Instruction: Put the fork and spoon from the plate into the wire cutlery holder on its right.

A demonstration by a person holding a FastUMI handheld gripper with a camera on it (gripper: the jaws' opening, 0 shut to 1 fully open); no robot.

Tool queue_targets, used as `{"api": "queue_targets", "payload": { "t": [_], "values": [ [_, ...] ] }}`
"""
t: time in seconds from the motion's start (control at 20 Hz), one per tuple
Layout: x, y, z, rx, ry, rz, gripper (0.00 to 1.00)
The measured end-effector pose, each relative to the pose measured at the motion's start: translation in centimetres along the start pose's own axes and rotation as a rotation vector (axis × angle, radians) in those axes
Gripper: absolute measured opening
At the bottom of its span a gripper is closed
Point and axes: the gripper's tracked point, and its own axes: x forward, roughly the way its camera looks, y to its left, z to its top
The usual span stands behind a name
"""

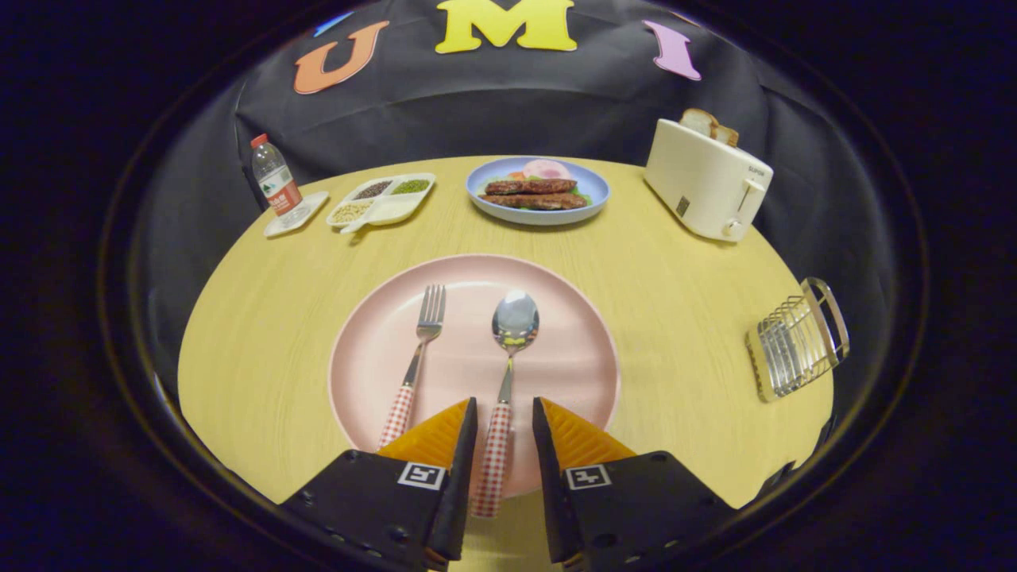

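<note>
On the round pale wooden table (278, 334), your gripper (504, 413) hangs low over the near edge of the round pink plate (572, 357), its two fingers (465, 445) parted with a gap on either side of the checked red-and-white handle of the steel spoon (512, 334), which runs between them; neither finger presses on it. The spoon lies lengthwise on the plate, bowl pointing away from you, and just to its left lies the steel fork (421, 342) with a matching checked handle, tines also pointing away. The wire cutlery holder (794, 342) stands well to the right of the plate, near the table's edge. Beyond the plate, a blue plate of food (538, 191) sits at the far side, a white toaster (707, 187) with bread slices in its slots to its right, a white divided tray of beans and grains (385, 202) to its left, and a small plastic water bottle (274, 183) with a red cap on a white coaster beyond that.
</note>
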Motion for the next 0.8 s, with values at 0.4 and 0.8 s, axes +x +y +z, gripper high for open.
{"api": "queue_targets", "payload": {
  "t": [0.4, 0.8],
  "values": [
    [-0.5, -1.1, 0.3, -0.012, 0.044, -0.03, 0.05],
    [-7.3, -4.6, 3.7, -0.048, 0.005, -0.024, 0.05]
  ]
}}
